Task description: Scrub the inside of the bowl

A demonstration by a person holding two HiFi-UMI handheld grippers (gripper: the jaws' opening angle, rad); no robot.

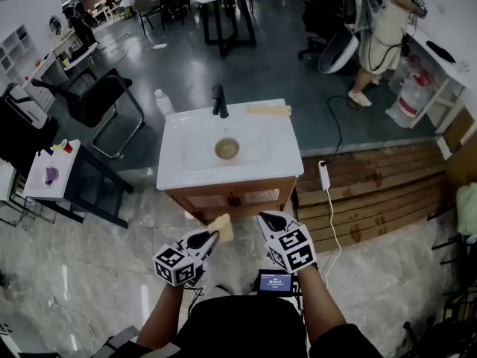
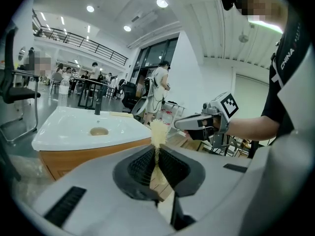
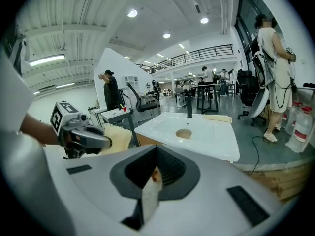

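Rough sponge, glossy sink, wooden cabinet

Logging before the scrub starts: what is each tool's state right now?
Left tool: closed on the sponge.
Right tool: closed, holding nothing.

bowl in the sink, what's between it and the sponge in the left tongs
Head view: just the wooden cabinet front and the sink's white near rim, nothing loose.

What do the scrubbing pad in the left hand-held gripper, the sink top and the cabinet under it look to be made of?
The scrubbing pad is pale yellow with a fuzzy, porous edge, so likely sponge or foam. The sink top is glossy white with smooth highlights, probably ceramic or cast resin. The cabinet is matte warm brown, seemingly wood or wood veneer.
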